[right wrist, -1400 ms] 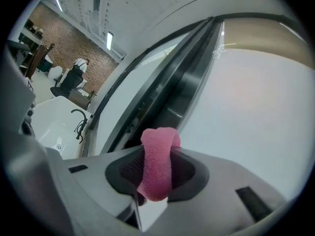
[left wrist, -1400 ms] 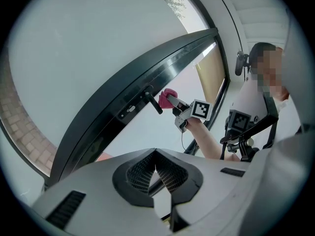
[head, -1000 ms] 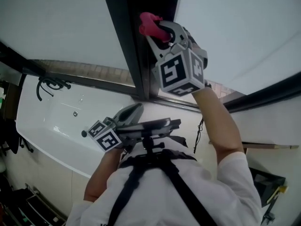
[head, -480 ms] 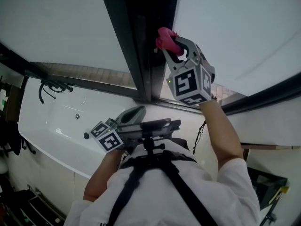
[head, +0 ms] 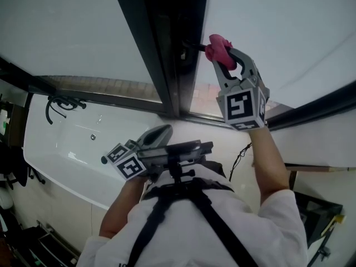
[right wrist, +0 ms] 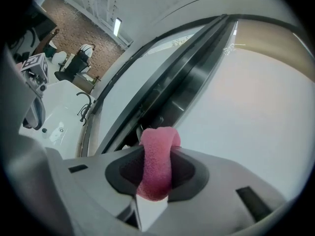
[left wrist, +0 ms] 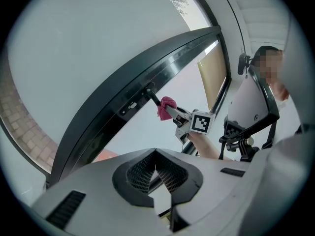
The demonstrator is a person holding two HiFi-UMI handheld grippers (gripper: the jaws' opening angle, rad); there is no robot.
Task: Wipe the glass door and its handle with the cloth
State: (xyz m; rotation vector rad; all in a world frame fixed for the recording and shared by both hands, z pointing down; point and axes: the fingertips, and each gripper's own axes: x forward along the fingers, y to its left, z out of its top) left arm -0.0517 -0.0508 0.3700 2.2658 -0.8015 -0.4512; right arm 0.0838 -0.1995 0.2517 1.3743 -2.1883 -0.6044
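1. Cloth (right wrist: pixel 156 166), pink and bunched, sits pinched in the right gripper (right wrist: pixel 156 183). The jaws are clamped tight on it, and a folded loop pokes out past the tips.
2. Head view sets that cloth (head: pixel 218 45) against the outer end of the short dark handle (head: pixel 192 46). The handle juts from the door's black frame (head: pixel 167 65) toward the frosted glass pane (head: pixel 289 26) at the right. In the right gripper view the cloth covers most of the handle.
3. Left gripper view shows this contact from the side. The cloth (left wrist: pixel 166 107) touches the tip of the handle (left wrist: pixel 151 96), and the right gripper (left wrist: pixel 170 111) is raised behind it on an outstretched arm.
4. Left gripper (left wrist: pixel 155 154) has its jaws drawn together at the tips with nothing between them. In the head view it (head: pixel 161 131) is held low by the person's chest, well apart from the door.
5. Bathtub (head: pixel 61 149), white, lies toward the lower left edge of the head view. It also shows at the left of the right gripper view, but the left gripper view does not show it.
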